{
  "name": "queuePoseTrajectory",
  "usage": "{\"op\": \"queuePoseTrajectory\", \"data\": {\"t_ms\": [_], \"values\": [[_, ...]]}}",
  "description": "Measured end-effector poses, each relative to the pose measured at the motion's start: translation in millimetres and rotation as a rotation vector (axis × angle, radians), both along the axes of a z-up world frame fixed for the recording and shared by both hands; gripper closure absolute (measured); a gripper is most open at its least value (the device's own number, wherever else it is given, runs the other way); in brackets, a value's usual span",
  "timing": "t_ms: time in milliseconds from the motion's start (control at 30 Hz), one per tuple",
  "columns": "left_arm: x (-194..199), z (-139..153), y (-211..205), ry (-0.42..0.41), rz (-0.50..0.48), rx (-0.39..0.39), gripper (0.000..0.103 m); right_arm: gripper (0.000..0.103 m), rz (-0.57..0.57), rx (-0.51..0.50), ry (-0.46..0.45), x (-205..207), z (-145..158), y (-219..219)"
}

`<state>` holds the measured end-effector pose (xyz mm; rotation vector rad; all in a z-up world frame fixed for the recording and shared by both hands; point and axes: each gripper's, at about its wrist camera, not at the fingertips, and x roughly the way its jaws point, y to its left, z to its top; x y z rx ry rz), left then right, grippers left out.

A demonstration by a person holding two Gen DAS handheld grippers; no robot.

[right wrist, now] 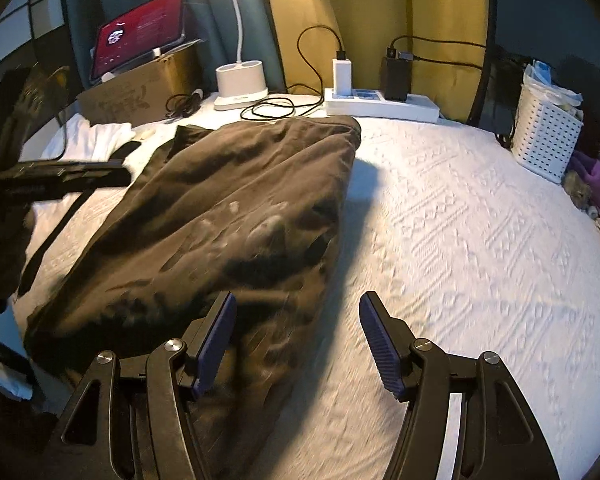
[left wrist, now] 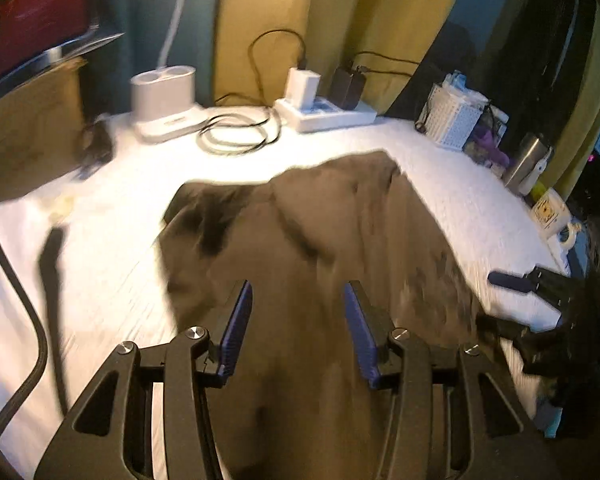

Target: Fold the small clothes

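A dark brown garment (left wrist: 320, 220) lies crumpled and partly folded on the white textured bedspread (left wrist: 108, 264). In the left wrist view my left gripper (left wrist: 298, 286) hovers over the garment's near part, open, with nothing between its blue pads. At the right edge of that view a finger (left wrist: 504, 279) of my right gripper reaches in beside the cloth. The right wrist view shows the same garment (right wrist: 228, 200) on the left half of the bedspread (right wrist: 480, 260). My right gripper (right wrist: 300, 296) stands open above its near right edge, holding nothing. Left gripper's fingers (right wrist: 80, 174) show side-on at the left.
Along the back stand a white lamp base (right wrist: 240, 88), a power strip (right wrist: 380, 106) with chargers, coiled black cables (right wrist: 268, 110) and a tablet (right wrist: 140, 36) on a cardboard box. A white basket (right wrist: 544, 136) and a mug (left wrist: 550, 210) sit at the right. White cloth (right wrist: 100, 136) lies back left.
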<state>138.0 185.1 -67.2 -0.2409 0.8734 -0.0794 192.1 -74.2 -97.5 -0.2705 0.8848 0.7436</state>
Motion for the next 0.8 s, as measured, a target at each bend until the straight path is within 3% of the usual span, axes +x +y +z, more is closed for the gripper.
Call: {"op": "queuePoseTrajectory", "data": {"t_ms": [100,400,467,500,533,700,800], "values": [[29.0,-11.1,5.6,0.009,-0.034,-0.058,0.055,0.037,-0.006,-0.001,0.015,12.7,-5.3,3.7],[75.9,-35.9,1.1,0.058,-0.083,-0.094,0.055,0.037,-0.034,0.0,0.031,48.1,-15.7,9.3],[78.0,-36.7,1.9,0.034,-0.091,-0.09,0.067,0.037,-0.037,0.003,0.032,54.9,-17.1,11.5],[78.6,-35.6,1.6,0.032,-0.092,-0.075,0.087,0.037,-0.039,0.005,0.033,57.8,-17.5,13.0],[77.2,-31.4,1.9,0.021,-0.089,-0.052,0.093,0.037,-0.041,0.007,0.035,60.3,-17.7,14.9],[54.9,0.5,9.1,-0.074,-0.05,0.028,0.099,0.037,-0.032,0.0,0.028,63.7,-17.1,28.3],[51.3,4.8,15.5,-0.074,-0.031,0.081,0.099,0.037,-0.003,-0.005,0.001,61.4,-17.4,41.9]]}}
